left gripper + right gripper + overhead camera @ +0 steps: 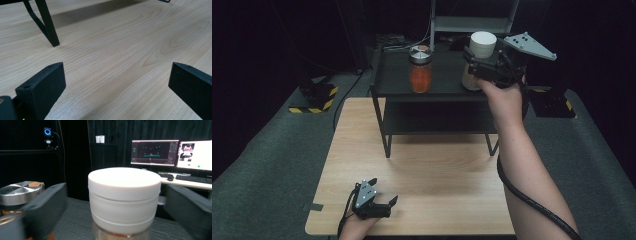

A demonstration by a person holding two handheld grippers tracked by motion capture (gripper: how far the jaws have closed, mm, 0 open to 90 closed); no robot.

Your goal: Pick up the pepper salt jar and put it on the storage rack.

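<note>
A jar with a white lid [482,44] stands on the top shelf of a black rack [442,87], at its right end. My right gripper [476,64] is level with the jar's upper part, one jaw on each side. In the right gripper view the white-lidded jar [124,195] sits between the jaws with a gap on both sides, so the right gripper [120,202] is open. A jar of orange contents with a metal lid [420,70] stands to its left, apart from it. My left gripper [384,190] rests open on the table's front left, nothing between its jaws.
The rack stands at the back of a light wooden table [437,175]; its lower shelf is bare. A rack leg [48,27] stands ahead of the left gripper. Black-and-yellow striped stands [314,97] sit on the floor at both sides. Monitors [155,152] glow beyond the rack.
</note>
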